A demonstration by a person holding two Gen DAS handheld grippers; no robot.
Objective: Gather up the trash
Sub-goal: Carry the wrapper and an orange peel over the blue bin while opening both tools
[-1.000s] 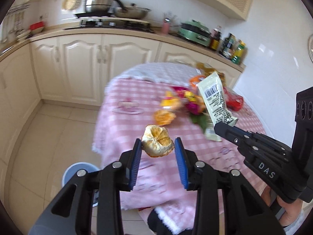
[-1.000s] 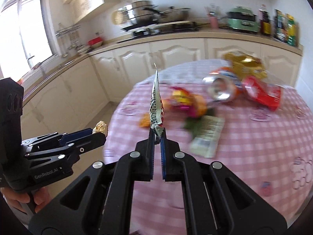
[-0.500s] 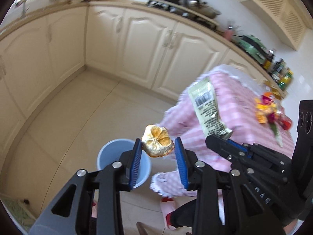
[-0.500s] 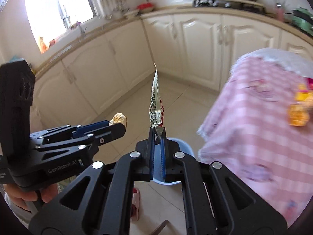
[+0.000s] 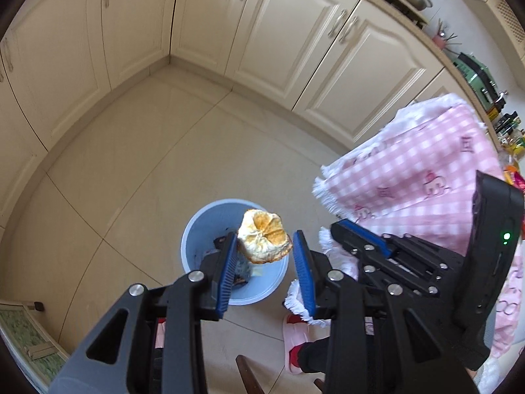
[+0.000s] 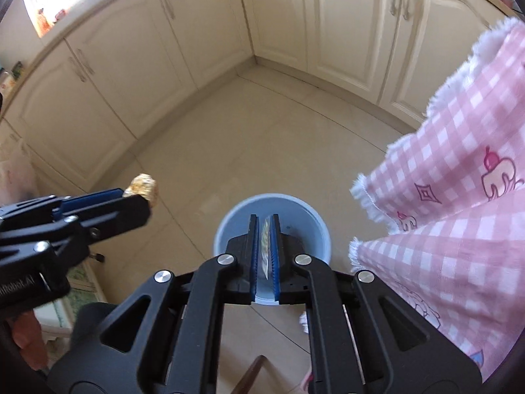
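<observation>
Peel [image 5: 264, 241], orange and dry, pinched between the blue pads of the left gripper [image 5: 265, 233]; held up in the air, right over the blue bin [image 5: 203, 223]; from the right wrist view, seen as a small gold lump [image 6: 141, 186] at the tip of the left gripper [image 6: 144, 203], off to the left of the bin [image 6: 311, 223].

Wrapper [image 6: 265, 246], shiny and blurred, seen in the thin gap of the right gripper [image 6: 264, 216], with the bin just behind it; pads close but not touching; cannot tell if pinched or loose; too blurred to read any print on it.

Some dark bits at the bottom of the bin.

On the side of the left gripper, white letters, cut off at the edge: "nRobot.AI"; on the right gripper [image 5: 338, 226], a small green light.

Bin on the pale tiled floor [image 5: 164, 164], just beside the hanging edge of a pink check tablecloth [image 5: 426, 170] with a white fringe; cake pictures on the cloth [image 6: 459, 164]; no words on it.

Pink slipper [image 5: 295, 338] on the floor near the bin; cream cupboards [image 5: 279, 32] along the walls.
</observation>
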